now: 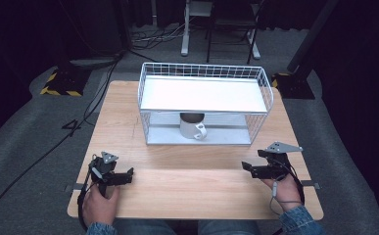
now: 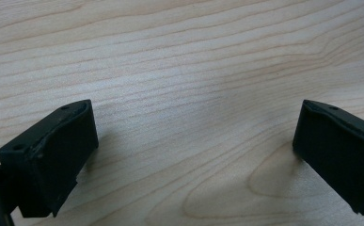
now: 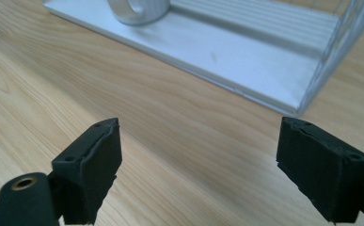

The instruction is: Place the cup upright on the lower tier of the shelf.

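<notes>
On the near left part of the pale wooden table [image 1: 128,127], the left gripper [image 1: 128,175] rests low over the boards in the person's left hand [image 1: 99,203], pointing right toward the middle; in the left gripper view its two black jaws stand wide apart with nothing but bare wood grain [image 2: 184,94] between them. Farther back, at the middle of the table, stands the white wire rack with a flat white shelf on top [image 1: 204,93], and on its lower white tray sits the white ceramic mug with a dark inside [image 1: 193,126], upright, its handle turned to the near right. The mug is well apart from both grippers. On the near right, the right gripper [image 1: 246,167] lies in the person's right hand [image 1: 285,191], pointing left; in the right gripper view its jaws are likewise spread wide and hold nothing, and beyond them the rack's tray edge [image 3: 245,70] and the mug's handle [image 3: 135,12] show at the far side
</notes>
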A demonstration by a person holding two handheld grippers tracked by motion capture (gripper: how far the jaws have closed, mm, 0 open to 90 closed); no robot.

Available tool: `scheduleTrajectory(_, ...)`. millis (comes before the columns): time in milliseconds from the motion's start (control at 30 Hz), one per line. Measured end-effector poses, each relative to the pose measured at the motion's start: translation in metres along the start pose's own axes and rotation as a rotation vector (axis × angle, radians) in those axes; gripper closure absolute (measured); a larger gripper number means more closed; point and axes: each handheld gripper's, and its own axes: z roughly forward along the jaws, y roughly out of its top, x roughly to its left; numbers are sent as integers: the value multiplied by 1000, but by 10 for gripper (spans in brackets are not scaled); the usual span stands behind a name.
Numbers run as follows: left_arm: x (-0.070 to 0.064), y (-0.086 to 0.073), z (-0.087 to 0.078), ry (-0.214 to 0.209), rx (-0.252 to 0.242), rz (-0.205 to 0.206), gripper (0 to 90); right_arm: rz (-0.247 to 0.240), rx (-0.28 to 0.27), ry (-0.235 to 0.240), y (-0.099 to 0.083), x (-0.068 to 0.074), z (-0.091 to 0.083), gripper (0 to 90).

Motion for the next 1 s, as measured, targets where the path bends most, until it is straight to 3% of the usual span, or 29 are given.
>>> scheduleTrajectory(167, 0, 0, 0, 0, 0, 0, 7, 48, 24, -18, -17, -11, 8, 150)
scheduleTrajectory(500, 0, 0, 0, 0, 0, 0, 7, 64, 40, -39, -38, -17, 15, 151)
scheduleTrajectory(767, 0, 0, 0, 1, 1, 0, 8, 22, 78, -61, -53, -15, 25, 139)
scheduleTrajectory(900, 0, 0, 0, 1, 0, 0, 7, -42, 63, -97, -57, -10, 29, 116)
scheduleTrajectory(1000, 0, 0, 0, 0, 0, 0, 7, -36, 70, -98, -57, -9, 30, 96)
